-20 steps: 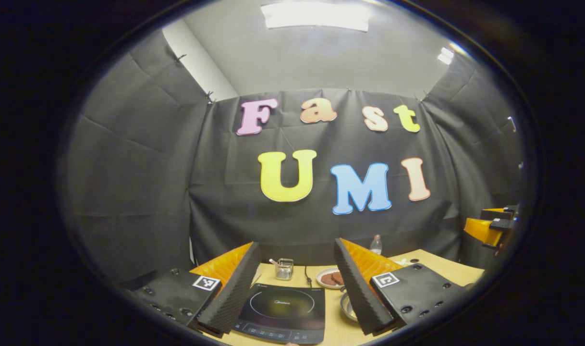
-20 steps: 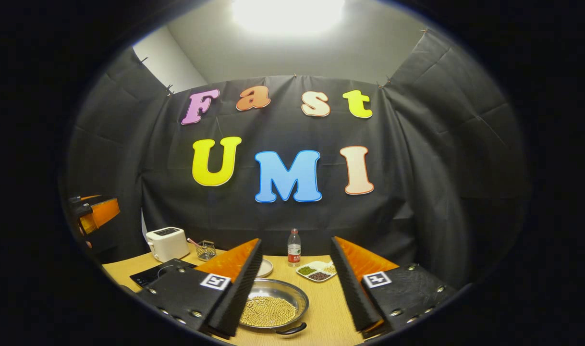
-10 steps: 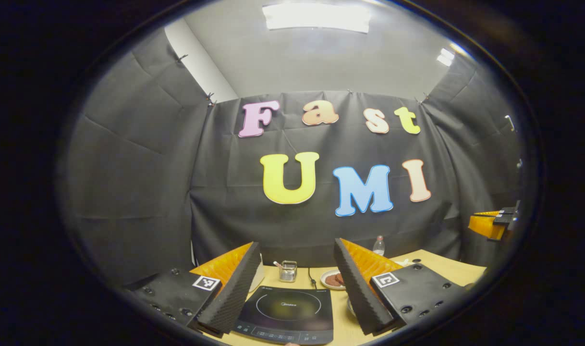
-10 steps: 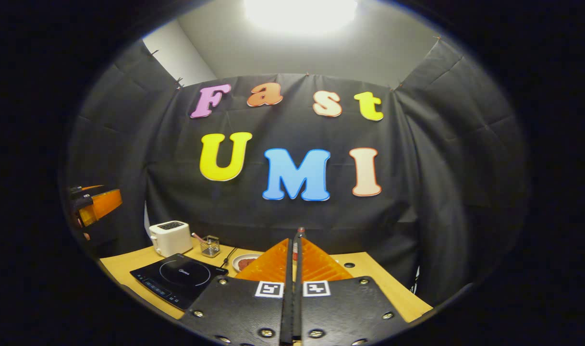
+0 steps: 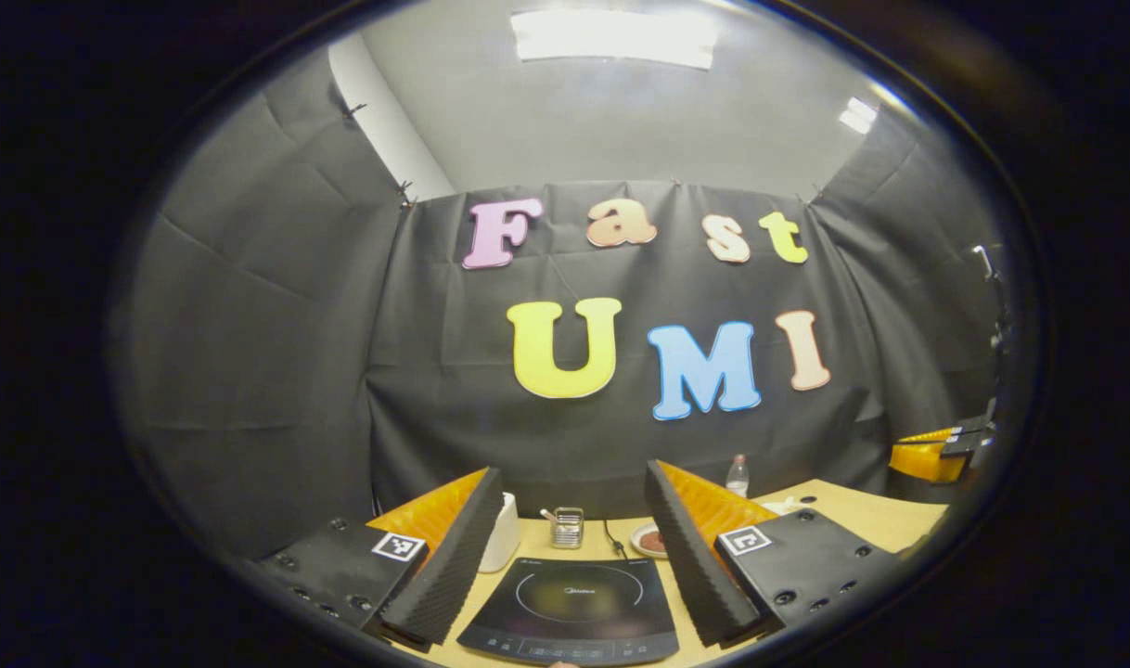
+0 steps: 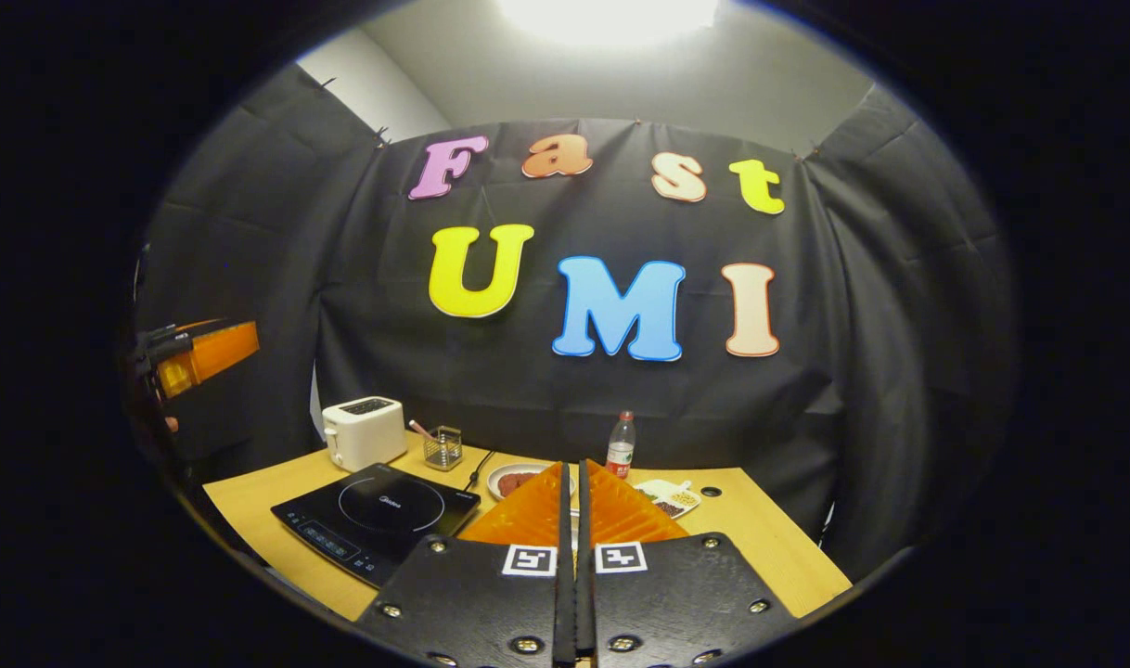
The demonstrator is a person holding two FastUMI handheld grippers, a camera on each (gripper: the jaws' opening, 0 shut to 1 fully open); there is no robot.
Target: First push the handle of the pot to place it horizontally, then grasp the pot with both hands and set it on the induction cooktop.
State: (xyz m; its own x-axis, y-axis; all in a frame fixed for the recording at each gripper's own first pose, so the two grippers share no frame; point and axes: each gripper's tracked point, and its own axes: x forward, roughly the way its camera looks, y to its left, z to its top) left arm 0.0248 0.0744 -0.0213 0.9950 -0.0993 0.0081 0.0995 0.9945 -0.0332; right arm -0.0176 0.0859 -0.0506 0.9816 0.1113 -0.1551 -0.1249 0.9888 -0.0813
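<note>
Induction cooktop (image 5: 572, 608), black and flat, lies on the wooden counter (image 5: 853, 515) directly ahead of the left gripper (image 5: 574, 557), framed between its two fingers. That gripper's jaws stand wide apart with nothing in them.

From the right gripper view, the right gripper (image 6: 572, 566) has its jaws closed flat together, holding nothing. Beyond and to its left sits the induction cooktop (image 6: 377, 510), with a white toaster (image 6: 364, 431) and a small wire basket (image 6: 443, 447) behind it. A plate of reddish food (image 6: 514, 480), a water bottle (image 6: 620, 445) and a divided dish of beans (image 6: 669, 496) stand toward the back of the counter (image 6: 760, 547). The left gripper (image 6: 203, 354) hovers at the far left edge, raised above the counter.

The pot lies outside both views, so its exact place cannot be told; judging by the task, it likely sits below the closed right gripper.

Closed fingers suit a push. To do it well, the right gripper should drop low, meet the side of the pot's handle squarely, and sweep slowly so the pot turns without sliding toward the counter edge.
</note>
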